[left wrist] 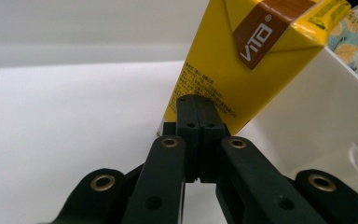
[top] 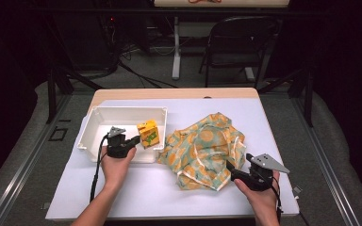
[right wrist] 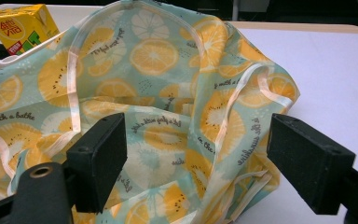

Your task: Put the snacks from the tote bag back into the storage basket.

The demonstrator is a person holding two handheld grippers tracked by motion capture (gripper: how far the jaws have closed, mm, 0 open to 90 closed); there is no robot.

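right tool (top: 232, 170) near edge of worktop (top: 136, 197), jaws spread wide, nothing between the pads; it sits just at the near hem of the fruit-print fabric bag (top: 205, 150). the bag lies crumpled on the worktop right of the tray. judging by the folds it's thin, limp and very light: won't hold shape, will drape and slide. best bite looks like the pale piped rim or a handle strap (right wrist: 77, 74), where the cloth is doubled; a pinch on a single layer would likely just pull a fold.

left tool (top: 133, 140) reaches over the near wall of the white tray (top: 122, 113), jaws pressed together, holding nothing, tips right at the base of the yellow vita drink carton (left wrist: 242, 65); can't tell if touching. the carton stands tilted in the tray's right corner, leaning on the side wall. carton: stiff-ish card, probably some weight if full, smooth faces, dents if squeezed hard. grip across the two flat faces mid-height, not the folded top.
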